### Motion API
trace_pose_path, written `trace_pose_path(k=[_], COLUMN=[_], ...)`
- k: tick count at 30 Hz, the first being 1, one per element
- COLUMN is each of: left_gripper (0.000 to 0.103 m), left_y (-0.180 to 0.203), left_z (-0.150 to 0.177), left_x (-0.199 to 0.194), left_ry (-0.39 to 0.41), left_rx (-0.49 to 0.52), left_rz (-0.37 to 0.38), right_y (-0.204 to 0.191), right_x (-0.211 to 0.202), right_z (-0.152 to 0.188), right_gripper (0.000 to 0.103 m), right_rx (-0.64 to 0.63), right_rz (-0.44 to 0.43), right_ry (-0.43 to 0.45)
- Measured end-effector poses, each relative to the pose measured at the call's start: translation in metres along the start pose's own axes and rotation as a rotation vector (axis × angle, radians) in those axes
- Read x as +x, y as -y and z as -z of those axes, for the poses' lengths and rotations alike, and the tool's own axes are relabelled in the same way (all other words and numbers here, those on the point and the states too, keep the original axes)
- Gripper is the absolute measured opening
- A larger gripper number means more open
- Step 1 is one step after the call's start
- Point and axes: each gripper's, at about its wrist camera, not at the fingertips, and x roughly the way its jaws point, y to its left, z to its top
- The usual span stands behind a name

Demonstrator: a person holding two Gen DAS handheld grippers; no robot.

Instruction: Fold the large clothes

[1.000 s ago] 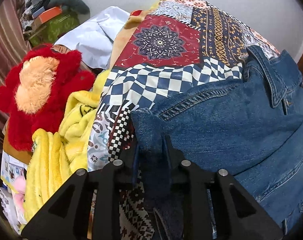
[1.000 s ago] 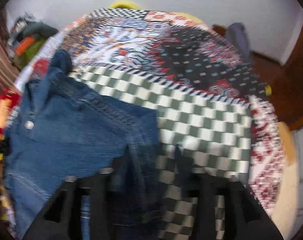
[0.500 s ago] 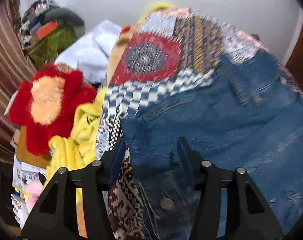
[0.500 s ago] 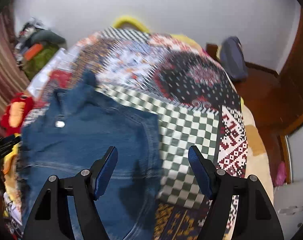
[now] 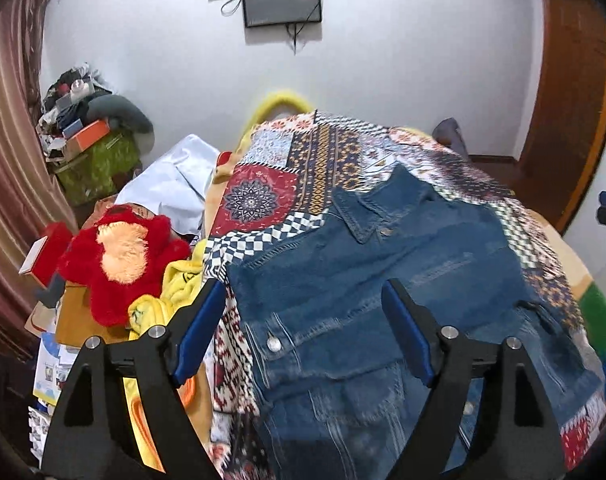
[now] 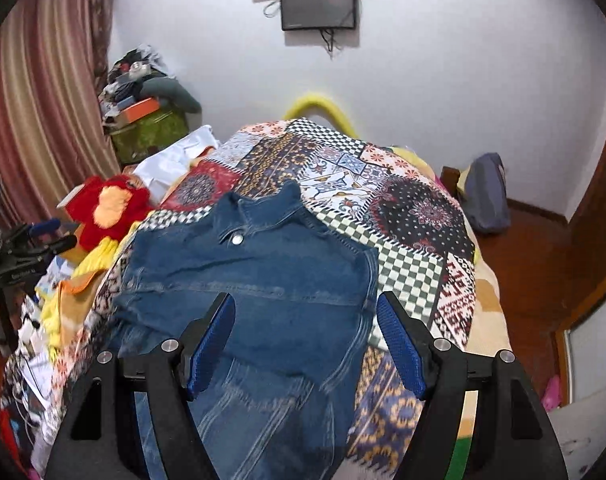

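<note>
Denim jacket (image 5: 383, 280) lies flat on the patchwork cover (image 5: 287, 184) of the bed, collar toward the far wall, sides folded in. Going left to right: red plush (image 5: 115, 256) and yellow blanket (image 5: 175, 284) beside the bed's left edge. Left gripper (image 5: 303, 308) above the jacket, jaws opening, fingers spread, nothing between the pads. Right gripper (image 6: 307, 320) likewise over the jacket, fingers spread, gripping nothing.

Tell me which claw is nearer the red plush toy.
Left. The left claw hangs beside the red plush toy; the right claw is farther off, over the denim jacket.
</note>
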Motion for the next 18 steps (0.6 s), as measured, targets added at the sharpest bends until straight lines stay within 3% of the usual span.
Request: trace_pose_path(k=[7, 11, 18], left_gripper=[0.094, 0.095, 0.095], left_y=[0.011, 0.005, -0.031], left_z=[0.061, 0.108, 0.182], left_x=[-0.039, -0.037, -0.015], left_ry=[-0.018, -0.102, -0.297], left_rx=[0.0, -0.049, -0.273], left_rz=[-0.009, -0.011, 0.038], right_y=[-0.021, -0.023, -0.009], right_x=[-0.032, -0.035, -0.019], right_z=[0.065, 0.11, 0.176], right_gripper=[0.071, 0.071, 0.071], right_rx=[-0.009, 0.007, 0.1], right_rz=[-0.006, 0.009, 0.006], right_ry=[-0.039, -0.1, -0.238])
